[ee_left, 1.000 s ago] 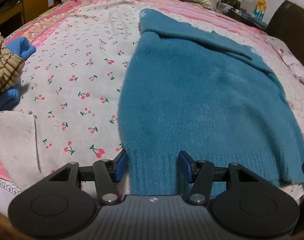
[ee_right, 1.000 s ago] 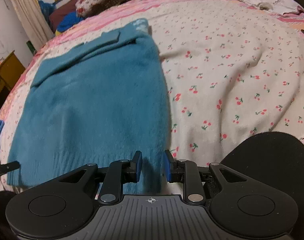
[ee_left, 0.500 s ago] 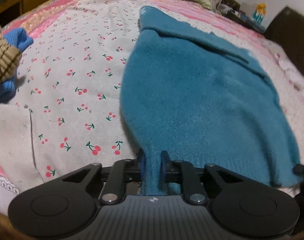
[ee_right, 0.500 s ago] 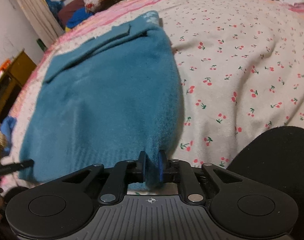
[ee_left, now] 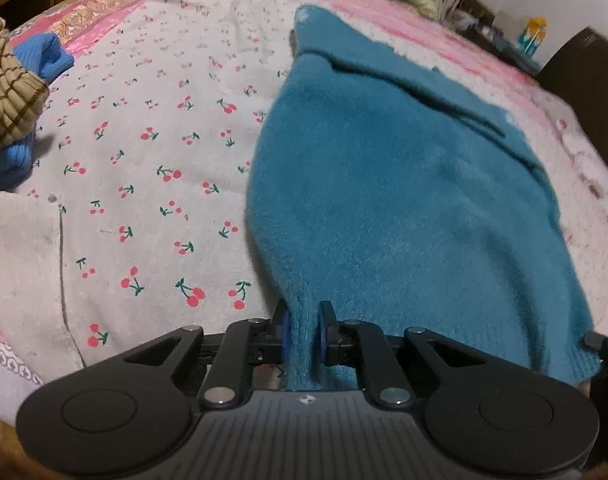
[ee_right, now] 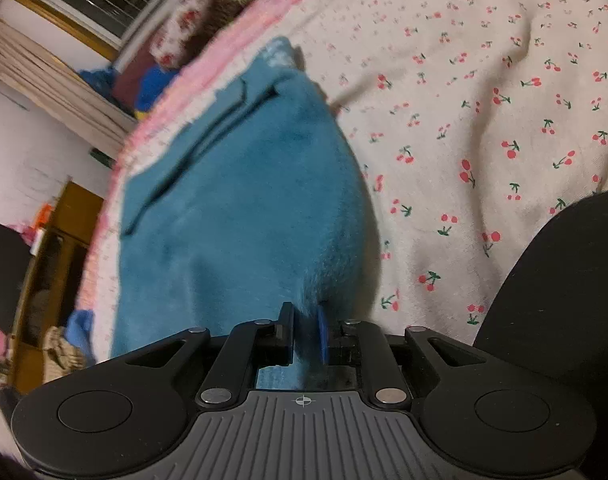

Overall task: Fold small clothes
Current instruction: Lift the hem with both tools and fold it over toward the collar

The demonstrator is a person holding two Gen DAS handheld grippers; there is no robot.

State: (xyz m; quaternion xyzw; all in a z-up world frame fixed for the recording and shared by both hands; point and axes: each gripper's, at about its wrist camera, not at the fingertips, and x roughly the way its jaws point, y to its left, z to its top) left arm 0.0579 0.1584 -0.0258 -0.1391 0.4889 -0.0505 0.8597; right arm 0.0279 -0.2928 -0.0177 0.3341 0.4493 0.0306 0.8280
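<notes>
Change: both tongs, open around the hem a second ago, are now clamped on it, and the near end of the sweater has risen off the bedspread.
Left gripper [ee_left: 303, 330]: closed on the sweater's hem at its left corner; blue pads pinch a bunched strip of knit.
Right gripper [ee_right: 306, 332]: closed on the hem at the opposite corner, fabric squeezed between the pads.
Sweater [ee_left: 404, 200]: teal, fuzzy, lying lengthwise on the bedspread [ee_left: 152, 168], hem toward the near edge of the bed, collar end toward the far edge; sleeves look already folded across the upper part.
Lift: near end hangs from the two grips; the far part rests on the bed.
Handling: soft, limp and light by the look of it; it sags between the grips and will drape rather than hold shape. The plush nap seems grippy, not slippery.
Hold: the two hem corners suit a fold toward the collar; keeping them level and apart should stop the middle bunching.
Nearby: a tan striped knit [ee_left: 8, 92] and a blue garment [ee_left: 44, 56] lie toward the bed's left edge, well apart.
</notes>
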